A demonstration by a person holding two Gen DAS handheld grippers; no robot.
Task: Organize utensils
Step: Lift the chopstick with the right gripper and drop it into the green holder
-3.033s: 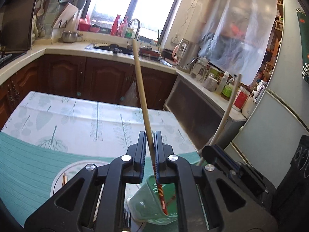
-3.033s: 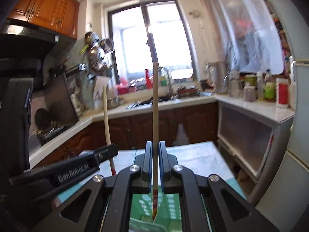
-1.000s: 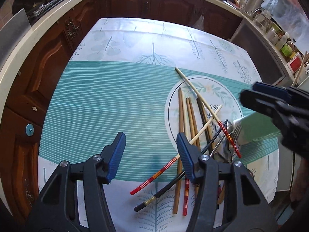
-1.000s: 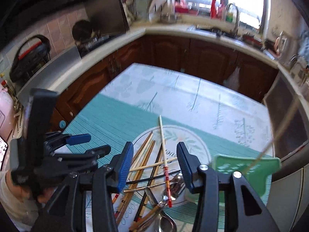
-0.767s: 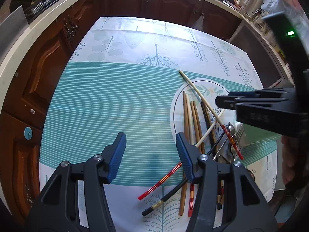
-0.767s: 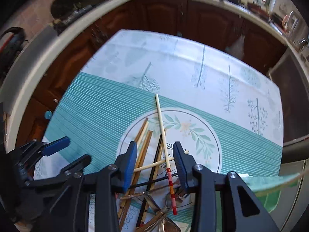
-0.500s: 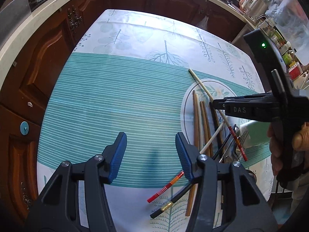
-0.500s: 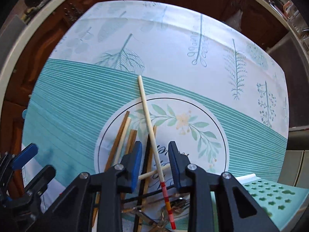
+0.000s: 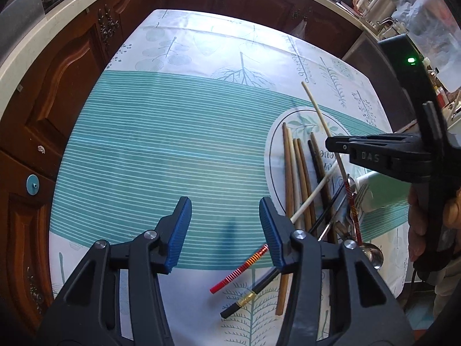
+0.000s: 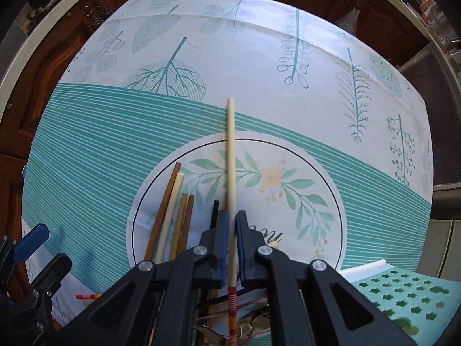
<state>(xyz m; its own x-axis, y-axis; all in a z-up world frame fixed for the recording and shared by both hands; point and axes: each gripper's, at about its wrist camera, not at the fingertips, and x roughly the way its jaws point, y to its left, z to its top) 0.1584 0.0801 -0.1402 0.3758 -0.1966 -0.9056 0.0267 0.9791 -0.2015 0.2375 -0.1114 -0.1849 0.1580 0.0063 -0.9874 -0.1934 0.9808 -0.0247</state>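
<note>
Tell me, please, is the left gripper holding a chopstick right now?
No, the left gripper is open with nothing between its fingers, hovering over the tablecloth beside the chopsticks.
</note>
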